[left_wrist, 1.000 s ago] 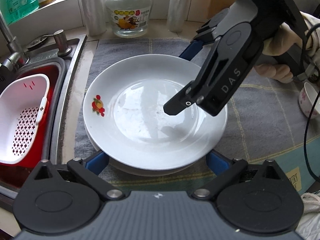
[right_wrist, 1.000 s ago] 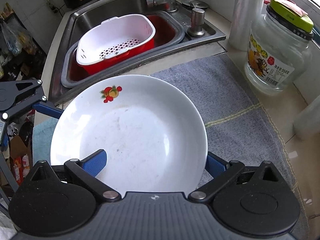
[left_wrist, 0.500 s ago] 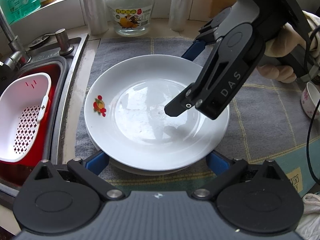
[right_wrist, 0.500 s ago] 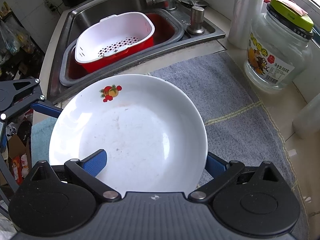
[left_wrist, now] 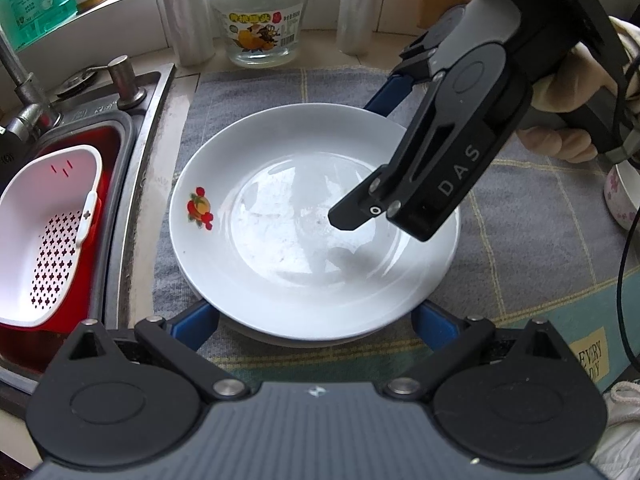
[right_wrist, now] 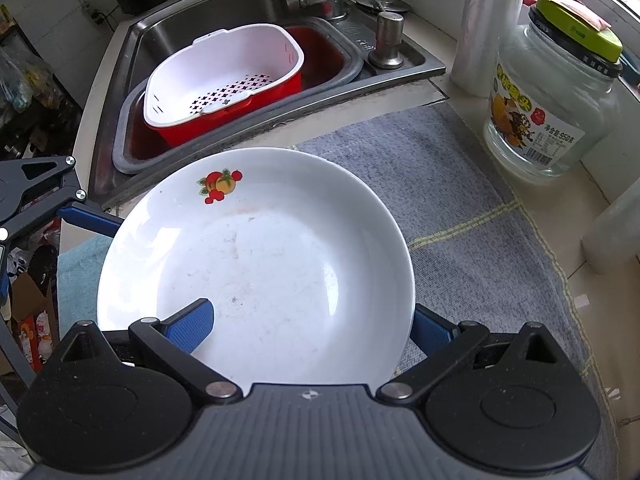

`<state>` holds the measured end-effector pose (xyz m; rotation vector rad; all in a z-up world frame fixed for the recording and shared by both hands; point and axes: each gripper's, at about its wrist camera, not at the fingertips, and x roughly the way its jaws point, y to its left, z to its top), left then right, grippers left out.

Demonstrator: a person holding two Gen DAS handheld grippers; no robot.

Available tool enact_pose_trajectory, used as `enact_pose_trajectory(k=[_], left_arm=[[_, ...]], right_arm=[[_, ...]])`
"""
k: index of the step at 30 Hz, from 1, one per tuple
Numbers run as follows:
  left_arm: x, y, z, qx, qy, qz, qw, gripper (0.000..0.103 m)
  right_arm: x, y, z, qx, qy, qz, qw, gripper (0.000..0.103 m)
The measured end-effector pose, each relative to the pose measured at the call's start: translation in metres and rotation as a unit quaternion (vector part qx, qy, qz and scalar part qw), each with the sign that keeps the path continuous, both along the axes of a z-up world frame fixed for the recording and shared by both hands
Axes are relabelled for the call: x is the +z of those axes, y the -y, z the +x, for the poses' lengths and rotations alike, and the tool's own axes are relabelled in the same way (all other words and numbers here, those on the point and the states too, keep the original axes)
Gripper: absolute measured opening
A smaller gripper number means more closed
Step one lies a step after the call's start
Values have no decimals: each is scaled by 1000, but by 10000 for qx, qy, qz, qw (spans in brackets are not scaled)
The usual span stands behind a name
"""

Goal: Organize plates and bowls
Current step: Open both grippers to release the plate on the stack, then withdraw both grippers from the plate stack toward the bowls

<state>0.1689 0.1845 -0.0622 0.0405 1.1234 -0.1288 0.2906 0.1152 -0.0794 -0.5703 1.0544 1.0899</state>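
Here, right claw (right_wrist: pixel 308 324) pinches plate (right_wrist: pixel 280 248).

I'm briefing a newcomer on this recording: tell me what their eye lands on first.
The big white plate with a fruit motif dominates the middle, on the grey mat beside the sink. The right tongs straddle its rim, one blue finger inside the plate, while the left tongs sit open at its near edge. In the sink, a white colander sits in a red basin.
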Motion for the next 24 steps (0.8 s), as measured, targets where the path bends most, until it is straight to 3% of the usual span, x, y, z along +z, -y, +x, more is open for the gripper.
enact_pose_trajectory(k=[7,14,20,24], left_arm=[[-1,0,-3,-47,-48,106,9999,101],[11,-4,-17,-121,312,165,9993,101],[10,-3,-36,97,929,149,9955,102],[17,0,-47,186,1514,214,9881,102]], right_arm=[[-1,-3,-4,10,125,-92,9999,103],[14,8,-6,-93,377,219,9990,103],[24,22,-18,-402,860,549,9940,103],[26,33,-31,-731,1175,614,9885,103]])
